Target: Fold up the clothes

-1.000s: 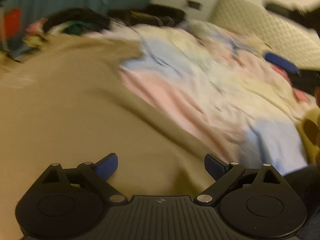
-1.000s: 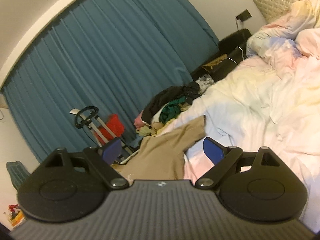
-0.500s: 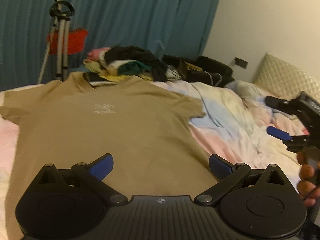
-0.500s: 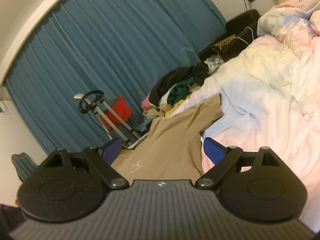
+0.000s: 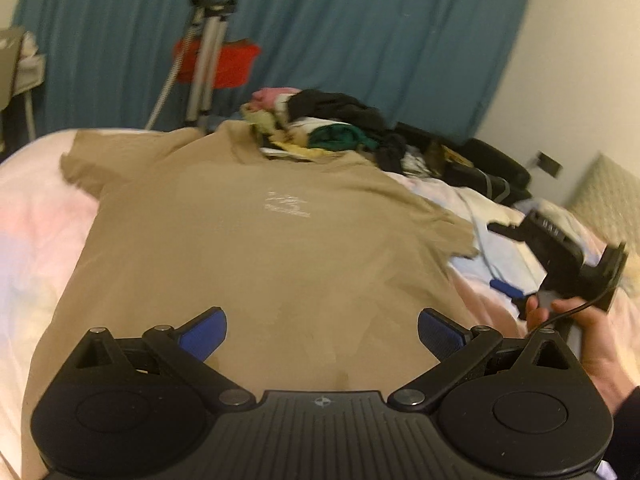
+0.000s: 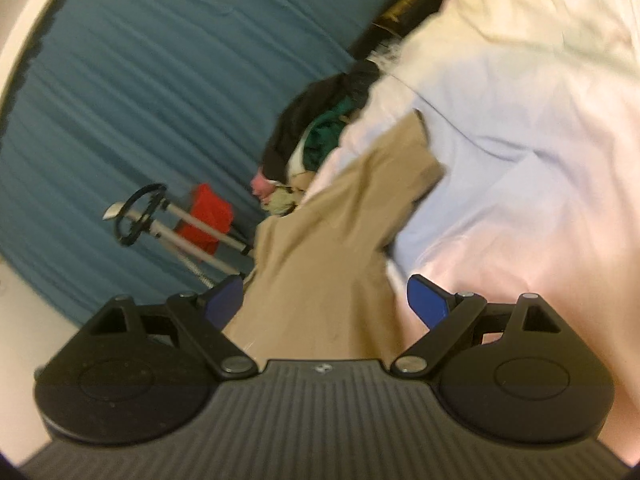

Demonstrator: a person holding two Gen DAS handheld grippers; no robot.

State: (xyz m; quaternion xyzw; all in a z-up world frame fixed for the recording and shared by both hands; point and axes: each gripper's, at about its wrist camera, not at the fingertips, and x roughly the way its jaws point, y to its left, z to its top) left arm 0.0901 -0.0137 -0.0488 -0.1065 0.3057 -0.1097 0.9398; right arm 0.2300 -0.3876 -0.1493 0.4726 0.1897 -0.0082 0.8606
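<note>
We have the bed (image 5: pixel 36 208) under us, its pastel cover showing along the left edge and out to the right, and the tan T-shirt (image 5: pixel 256 248) now lies spread flat across it, collar toward the far edge where a heap of unfolded clothes (image 5: pixel 320 124) sits against the blue curtain (image 5: pixel 360 20). A second ago the left view was a blur swept low over the cloth; since then it has pulled back and steadied, so the whole shirt — both sleeves out, print up — is in frame. We read that as the spreading done and the first fold not yet begun. The right view has rolled sideways and dropped closer to the shirt's right sleeve (image 6: pixel 400 160), likely the first piece to take. Our left gripper (image 5: pixel 322 330) hovers over the hem, fingers spread, nothing between them. Our right gripper (image 6: pixel 326 304) is likewise spread wide and empty, just off the shirt's right edge.
</note>
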